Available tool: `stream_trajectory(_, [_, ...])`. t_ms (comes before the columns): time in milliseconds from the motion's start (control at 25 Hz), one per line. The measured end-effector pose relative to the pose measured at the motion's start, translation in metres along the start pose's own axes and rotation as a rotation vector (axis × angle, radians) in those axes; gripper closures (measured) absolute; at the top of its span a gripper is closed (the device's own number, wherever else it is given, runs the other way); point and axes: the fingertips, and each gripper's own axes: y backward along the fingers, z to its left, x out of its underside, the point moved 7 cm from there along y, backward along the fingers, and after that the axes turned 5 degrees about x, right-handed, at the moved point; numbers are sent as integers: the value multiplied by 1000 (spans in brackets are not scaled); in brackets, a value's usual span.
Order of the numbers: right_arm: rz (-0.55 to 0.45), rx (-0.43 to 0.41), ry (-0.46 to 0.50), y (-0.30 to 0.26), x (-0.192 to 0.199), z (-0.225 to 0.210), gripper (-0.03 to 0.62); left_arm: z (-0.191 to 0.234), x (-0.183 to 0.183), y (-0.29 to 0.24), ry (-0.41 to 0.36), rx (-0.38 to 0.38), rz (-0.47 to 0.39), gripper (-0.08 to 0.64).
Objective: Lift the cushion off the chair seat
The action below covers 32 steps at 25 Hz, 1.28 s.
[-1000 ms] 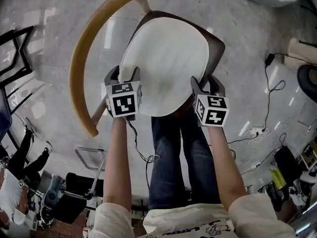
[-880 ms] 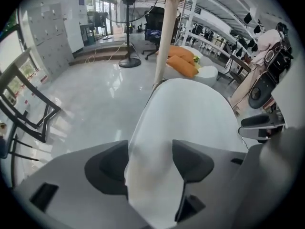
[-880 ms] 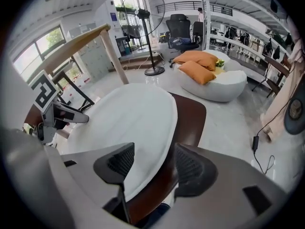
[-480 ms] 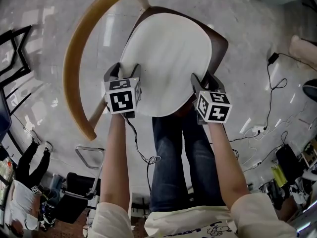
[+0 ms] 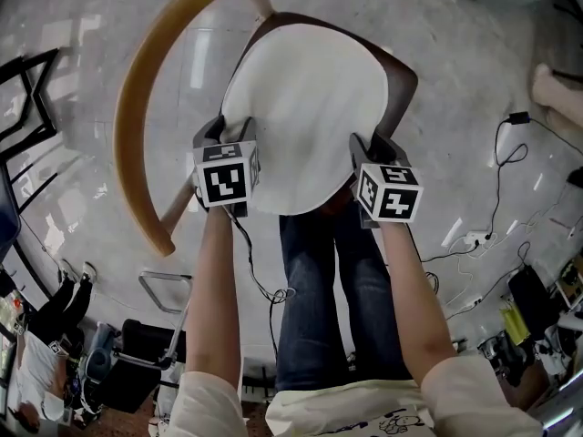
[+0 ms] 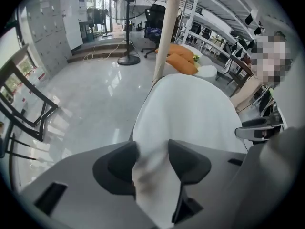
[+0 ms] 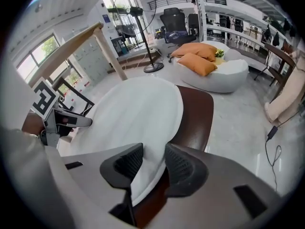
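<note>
- Jaws on both sides have just been closing: left gripper (image 6: 152, 159) and right gripper (image 7: 153, 163) each clamp the cushion (image 5: 305, 107) at its near edge.
- Cushion rests on the seat (image 5: 403, 85), not lifted yet.
- Grip looks set, so the lift can likely start.

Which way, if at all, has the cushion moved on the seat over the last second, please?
No. The cushion has not shifted: the same strip of brown seat shows along its right edge.
</note>
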Motion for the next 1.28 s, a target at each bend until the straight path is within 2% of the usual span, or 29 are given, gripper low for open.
stream_trajectory(120, [-3, 15, 6, 3, -1, 3, 454, -1, 2, 4, -12, -20, -2, 356])
stream_trajectory(160, [-8, 17, 0, 5, -1, 4, 467, -1, 3, 6, -23, -40, 2, 380])
stream_trajectory(240, [-21, 13, -11, 10, -3, 5, 492, -2, 4, 12, -59, -87, 7, 488])
stream_trajectory(320, [-33, 6, -14, 17, -4, 7, 506, -4, 5, 19, -76, -107, 14, 508])
stream_trajectory(480, [-54, 8, -6, 34, -9, 7, 515, -13, 10, 33, -39, -107, 26, 517])
stream_trajectory(760, [-100, 12, 46, 81, -29, 2, 518, -37, 14, 77, 2, -97, -9, 518])
stream_trajectory(1080, [-180, 12, 91, 175, -63, 3, 518, -71, -6, 163, 21, -99, -92, 517])
stream_trajectory(1280, [-257, 24, 109, 236, -95, 1, 518, -95, -36, 218, 15, -114, -162, 517])
